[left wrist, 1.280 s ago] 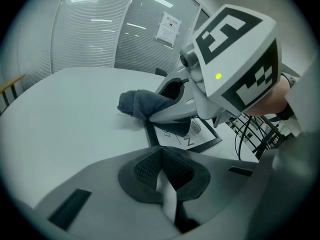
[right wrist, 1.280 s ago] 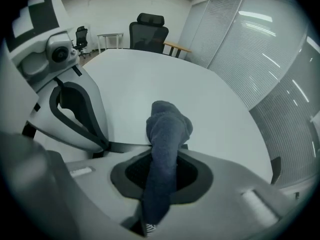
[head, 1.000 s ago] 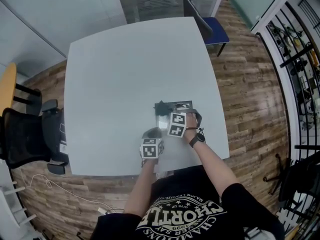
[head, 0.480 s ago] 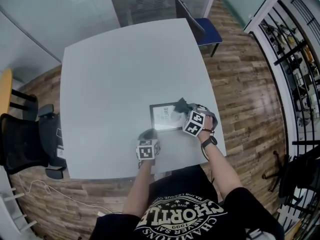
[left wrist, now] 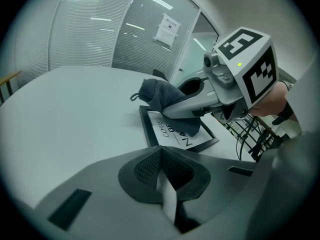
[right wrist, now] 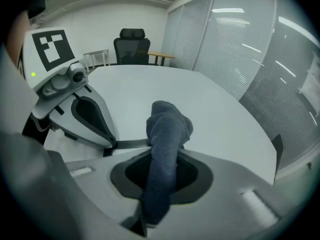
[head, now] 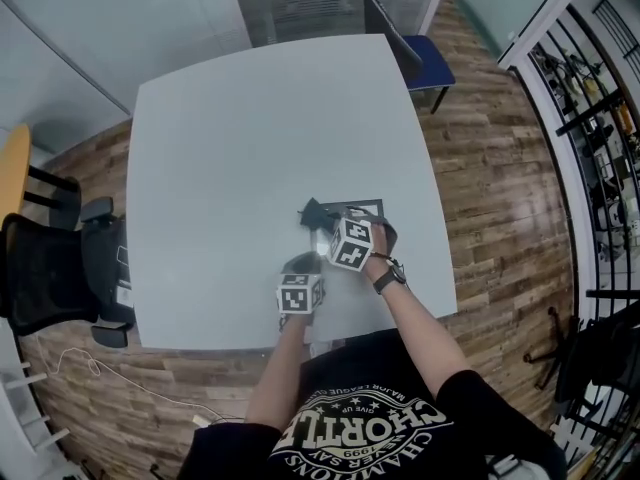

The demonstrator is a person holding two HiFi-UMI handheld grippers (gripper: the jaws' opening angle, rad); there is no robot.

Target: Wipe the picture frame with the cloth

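Observation:
A black picture frame (left wrist: 176, 132) with printed letters lies flat on the white table (head: 250, 128) near its front right. My right gripper (head: 322, 220) is shut on a dark blue cloth (right wrist: 164, 144). It holds the bunched cloth (left wrist: 159, 96) over the frame's far left part. In the head view most of the frame (head: 365, 208) is hidden under the right gripper's marker cube. My left gripper (left wrist: 162, 171) is shut with nothing in it, low over the table just in front of the frame. In the right gripper view the left gripper (right wrist: 75, 104) stands to the left.
A blue chair (head: 420, 58) stands at the table's far right corner. A black office chair (head: 50, 273) is on the left by the wood floor. The table's front edge (head: 300, 340) runs just behind the left gripper. Glass walls with blinds (left wrist: 100, 29) lie beyond.
The right gripper with the cloth swept to the frame's right side, then came back left across it. The left gripper has stayed about where it was.

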